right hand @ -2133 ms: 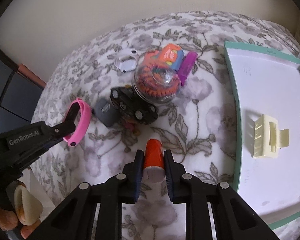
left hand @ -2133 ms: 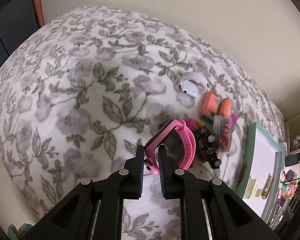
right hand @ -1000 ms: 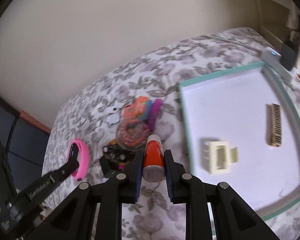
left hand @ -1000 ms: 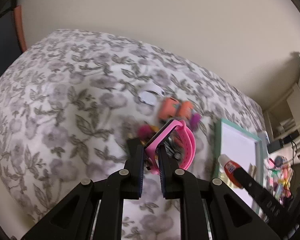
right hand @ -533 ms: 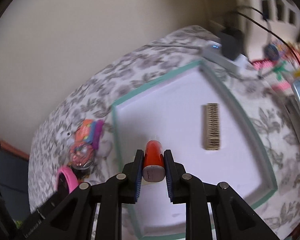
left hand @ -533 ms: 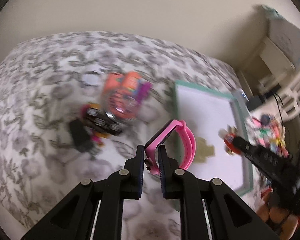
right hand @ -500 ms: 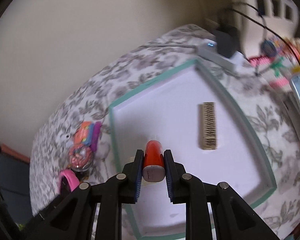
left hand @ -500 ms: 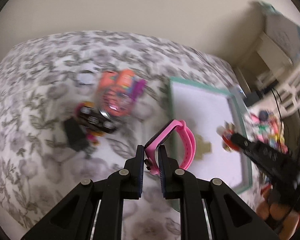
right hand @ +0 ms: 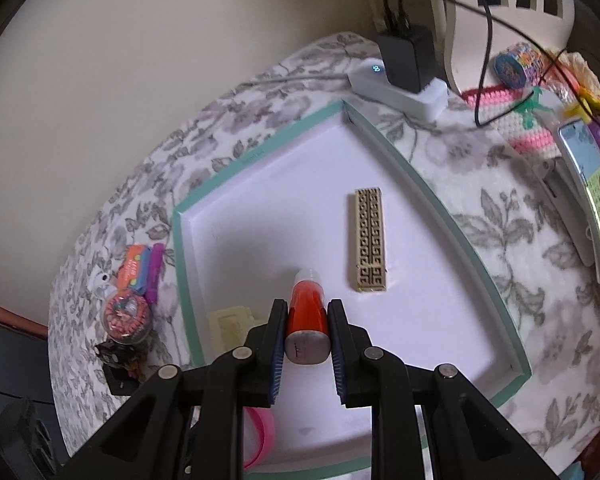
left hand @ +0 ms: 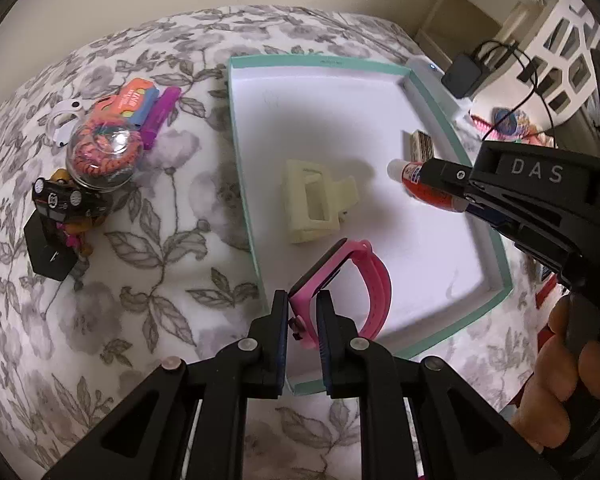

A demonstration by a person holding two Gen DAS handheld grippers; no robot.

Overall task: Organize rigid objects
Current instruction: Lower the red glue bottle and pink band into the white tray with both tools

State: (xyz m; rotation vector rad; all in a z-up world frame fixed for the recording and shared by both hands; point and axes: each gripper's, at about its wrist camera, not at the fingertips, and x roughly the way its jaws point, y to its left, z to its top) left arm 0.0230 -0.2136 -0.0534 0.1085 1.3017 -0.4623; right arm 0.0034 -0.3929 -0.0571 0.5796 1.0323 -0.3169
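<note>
- Over the white tray w/ teal rim [left hand: 242, 152], both grippers hang above its floor; tray sits on a floral-print cloth [left hand: 148, 280].
- Left gripper [left hand: 302, 312]: fingers nearly closed, pinching the pink wristband [left hand: 356, 280] by its flat face end; strap loop sticks out fwd-right, above the tray's near-left corner. Can't tell if the band touches the tray floor.
- Right gripper [right hand: 308, 330]: fingers clamped on a red tube w/ clear cap [right hand: 307, 304], cap pointing fwd, grey flat end toward the camera. Tube is held above the tray's middle, just left of the gold bar.
- Inside the tray: cream hair claw clip [left hand: 314, 206] lying left-centre; gold patterned bar [right hand: 370, 246] lying flat toward the far-right side. Clip and bar are well apart.
- Outside the tray, left of it on the cloth, a clump of things touching or overlapping: clear dome holding orange/dark coiled bands [left hand: 104, 156], orange pack [left hand: 134, 98] and purple piece [left hand: 160, 114] beside it, white earbud case [left hand: 64, 120] behind, black toy car [left hand: 66, 200] in front of the dome, dark hexagonal block [left hand: 48, 246] nearest.
- Beyond the tray's far corner: white power strip [right hand: 396, 90] w/ black adapter [right hand: 406, 60] plugged in, cable trailing off.
- Right of tray, off the rim: pink-white crochet piece [right hand: 528, 120], prob. a phone or card in a clip stand [right hand: 592, 184] — view is distorted at the edge.
</note>
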